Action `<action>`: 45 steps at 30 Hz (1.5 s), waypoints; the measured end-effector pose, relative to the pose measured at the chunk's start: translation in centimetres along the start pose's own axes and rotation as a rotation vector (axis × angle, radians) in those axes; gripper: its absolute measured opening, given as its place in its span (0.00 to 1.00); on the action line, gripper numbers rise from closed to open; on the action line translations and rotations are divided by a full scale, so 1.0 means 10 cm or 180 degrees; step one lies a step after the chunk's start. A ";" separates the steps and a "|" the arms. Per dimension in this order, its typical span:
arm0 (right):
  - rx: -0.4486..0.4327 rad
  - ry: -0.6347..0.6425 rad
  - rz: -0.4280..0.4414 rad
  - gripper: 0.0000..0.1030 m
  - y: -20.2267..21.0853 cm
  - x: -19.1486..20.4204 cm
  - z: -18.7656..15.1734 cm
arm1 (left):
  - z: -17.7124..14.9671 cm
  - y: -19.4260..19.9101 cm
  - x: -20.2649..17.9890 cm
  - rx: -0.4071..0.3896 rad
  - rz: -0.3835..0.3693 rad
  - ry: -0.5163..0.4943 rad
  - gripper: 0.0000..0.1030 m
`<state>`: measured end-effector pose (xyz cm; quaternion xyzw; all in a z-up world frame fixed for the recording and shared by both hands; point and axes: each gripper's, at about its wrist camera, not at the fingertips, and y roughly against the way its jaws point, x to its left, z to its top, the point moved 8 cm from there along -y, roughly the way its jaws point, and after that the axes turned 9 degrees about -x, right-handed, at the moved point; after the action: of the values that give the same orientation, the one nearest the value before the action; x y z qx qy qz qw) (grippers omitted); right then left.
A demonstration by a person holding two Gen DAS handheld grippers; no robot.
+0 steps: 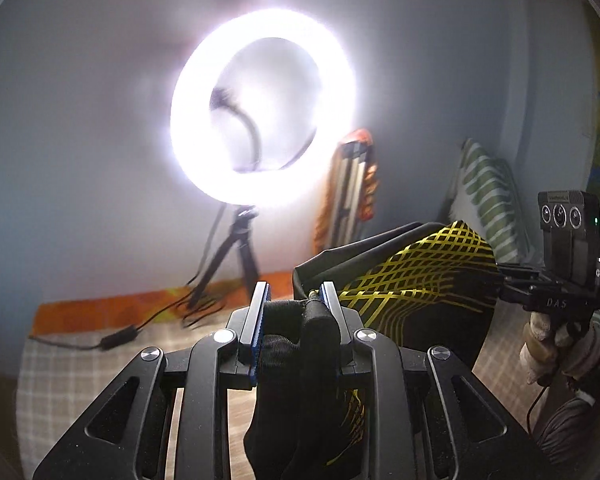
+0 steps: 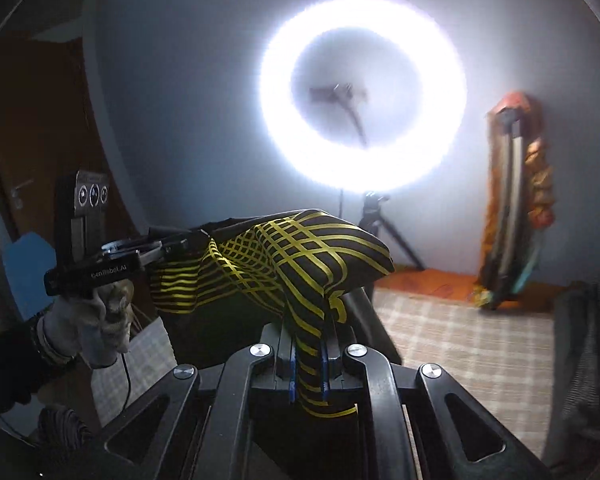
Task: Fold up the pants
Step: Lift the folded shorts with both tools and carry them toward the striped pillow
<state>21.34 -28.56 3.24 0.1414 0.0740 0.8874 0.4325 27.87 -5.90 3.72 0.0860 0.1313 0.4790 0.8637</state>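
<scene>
A room in a home, set up for filming. A bright ring light (image 1: 263, 107) on a small tripod (image 1: 236, 256) stands against a plain pale wall (image 1: 80, 140). A checked cloth (image 2: 460, 344) covers the surface below, with an orange patterned fabric (image 1: 100, 312) along its far edge. A striped green and white pillow (image 1: 488, 208) leans in one corner; a brown door (image 2: 32, 140) shows at the side.

**Cloth, matt plastic and bright metal**

The pants (image 2: 300, 252) are smooth, thin black cloth with a slightly glossy yellow grid print. The left tongs (image 1: 294, 300) and right tongs (image 2: 308, 344) have matt black plastic arms, polished metal rivets and ribbed blue pads. Both hands wear coarse pale knit gloves (image 2: 96, 320). The bed (image 2: 460, 340) carries a soft, matt checked woven cover.
</scene>
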 end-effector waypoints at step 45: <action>0.0658 -0.0073 -0.1314 0.02 1.59 -3.86 0.21 | 0.03 -3.38 -2.81 0.0431 -0.0344 -0.0569 0.23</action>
<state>32.78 -68.72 2.06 0.1769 0.1869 0.7661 0.5890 40.93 -47.53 -1.18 0.1793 0.0902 0.4121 0.8887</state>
